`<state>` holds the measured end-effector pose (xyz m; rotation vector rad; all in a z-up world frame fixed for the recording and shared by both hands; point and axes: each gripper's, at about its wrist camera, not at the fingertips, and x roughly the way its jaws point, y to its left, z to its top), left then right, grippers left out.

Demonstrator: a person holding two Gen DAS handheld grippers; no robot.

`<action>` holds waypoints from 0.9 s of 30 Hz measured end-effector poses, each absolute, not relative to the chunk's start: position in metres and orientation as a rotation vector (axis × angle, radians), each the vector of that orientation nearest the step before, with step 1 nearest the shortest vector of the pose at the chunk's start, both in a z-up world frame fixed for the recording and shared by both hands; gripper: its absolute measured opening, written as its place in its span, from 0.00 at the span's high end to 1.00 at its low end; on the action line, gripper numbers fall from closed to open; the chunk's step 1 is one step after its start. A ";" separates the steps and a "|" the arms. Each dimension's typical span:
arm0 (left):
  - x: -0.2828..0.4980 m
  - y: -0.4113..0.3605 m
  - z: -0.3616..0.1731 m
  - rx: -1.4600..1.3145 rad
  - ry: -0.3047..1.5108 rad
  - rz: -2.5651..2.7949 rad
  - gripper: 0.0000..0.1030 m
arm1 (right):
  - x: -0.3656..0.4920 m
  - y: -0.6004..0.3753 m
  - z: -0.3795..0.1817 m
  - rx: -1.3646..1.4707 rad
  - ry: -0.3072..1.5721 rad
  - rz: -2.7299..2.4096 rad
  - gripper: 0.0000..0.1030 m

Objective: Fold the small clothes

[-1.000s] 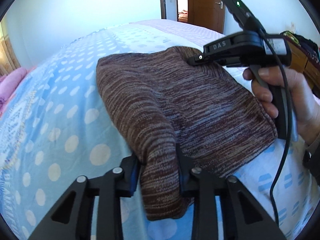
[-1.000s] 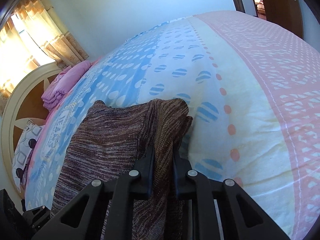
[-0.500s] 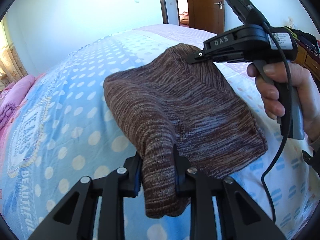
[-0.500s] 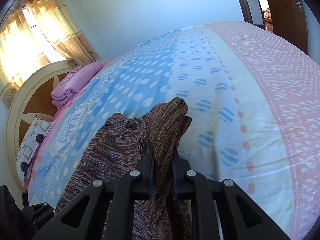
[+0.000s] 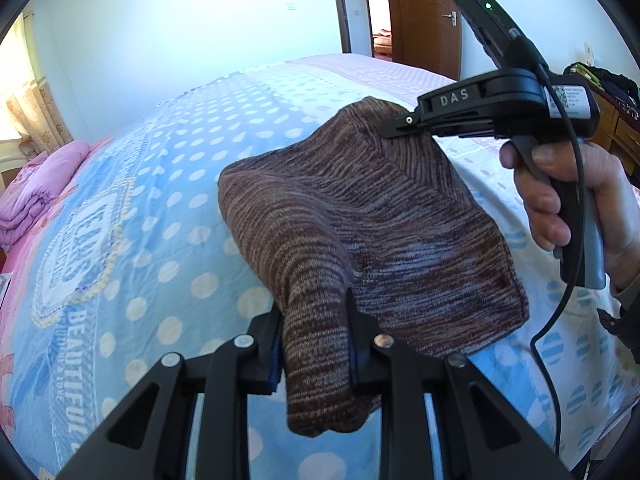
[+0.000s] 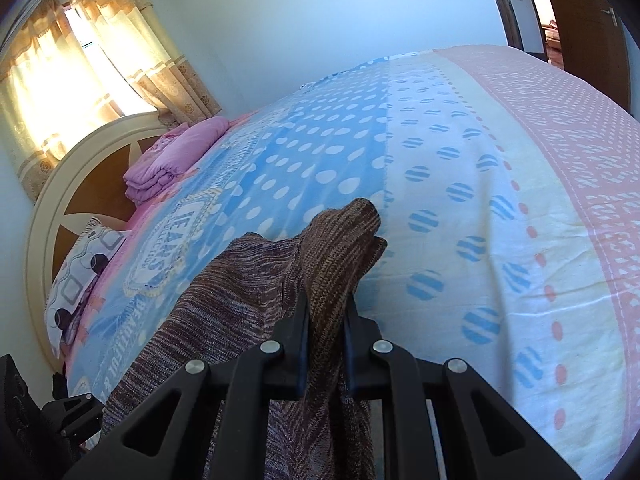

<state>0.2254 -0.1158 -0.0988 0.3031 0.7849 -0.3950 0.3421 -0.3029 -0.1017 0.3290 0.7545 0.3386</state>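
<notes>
A brown striped knit garment (image 5: 360, 232) hangs lifted above the bed, held at two corners. My left gripper (image 5: 314, 332) is shut on its near corner, with a bunched end drooping below the jaws. My right gripper (image 6: 326, 312) is shut on the other corner of the garment (image 6: 248, 292); it also shows in the left wrist view (image 5: 404, 122), held by a hand at the right, pinching the cloth's far top corner. The cloth sags between the two grippers.
The bed (image 5: 132, 208) has a blue, white and pink dotted cover (image 6: 460, 184). A folded pink blanket (image 6: 172, 156) and a patterned pillow (image 6: 80, 256) lie by the headboard. A wooden door (image 5: 424, 12) and a cabinet with dark clothes (image 5: 608, 92) stand beyond.
Both grippers have risen with the garment, lifting it off the bed cover. The grips have not changed.
</notes>
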 end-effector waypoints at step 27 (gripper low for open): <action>0.183 -0.023 -0.077 0.258 0.760 -0.233 0.76 | 0.334 -0.178 -0.082 0.300 0.749 0.542 0.87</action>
